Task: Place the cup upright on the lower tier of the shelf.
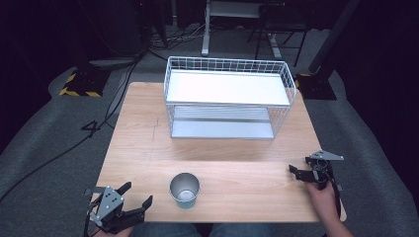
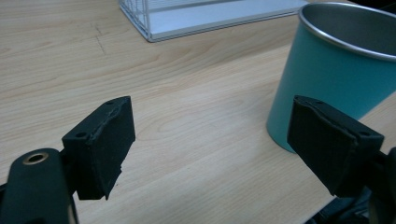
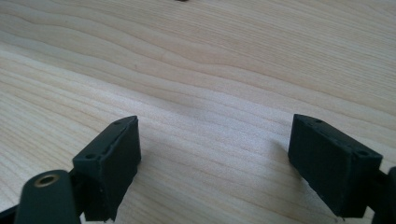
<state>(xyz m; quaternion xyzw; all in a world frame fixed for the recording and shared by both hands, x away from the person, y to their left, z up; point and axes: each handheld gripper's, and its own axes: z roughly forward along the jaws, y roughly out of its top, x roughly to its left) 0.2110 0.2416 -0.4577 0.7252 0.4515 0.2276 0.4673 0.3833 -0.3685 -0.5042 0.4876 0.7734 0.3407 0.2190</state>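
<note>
Nearest the person, at the table's (image 1: 148, 148) front-left corner, the left gripper (image 1: 137, 196) hangs just over the front edge with its jaws spread wide and nothing between them. In the left gripper view the same gripper (image 2: 210, 144) looks across bare wood, and the cup (image 2: 336, 70) stands just beyond its right-hand jaw — near, but not touching.

The cup (image 1: 185, 189) stands upright close to the middle of the front edge, mouth up, a teal outer wall under a bare metal rim and lining. It looks empty, as far as the high view shows inside. By its look it is thin-walled metal: light, stiff, unlikely to dent under a moderate squeeze, but smooth enough to slip (the tapered side narrows toward the base, so a low grip could slide). A sound hold would be across the upper wall just under the rim, or with one jaw inside and one outside the lip.

At the front-right corner the right gripper (image 1: 302, 174) rests low over the wood in the person's hand (image 1: 323, 195) — jaws equally wide apart and holding nothing. The right gripper view shows the gripper (image 3: 215, 144) with plain tabletop between its jaws.

Farther back, toward the far edge, stands a white wire rack (image 1: 228, 96) with two flat shelves, both bare.
</note>
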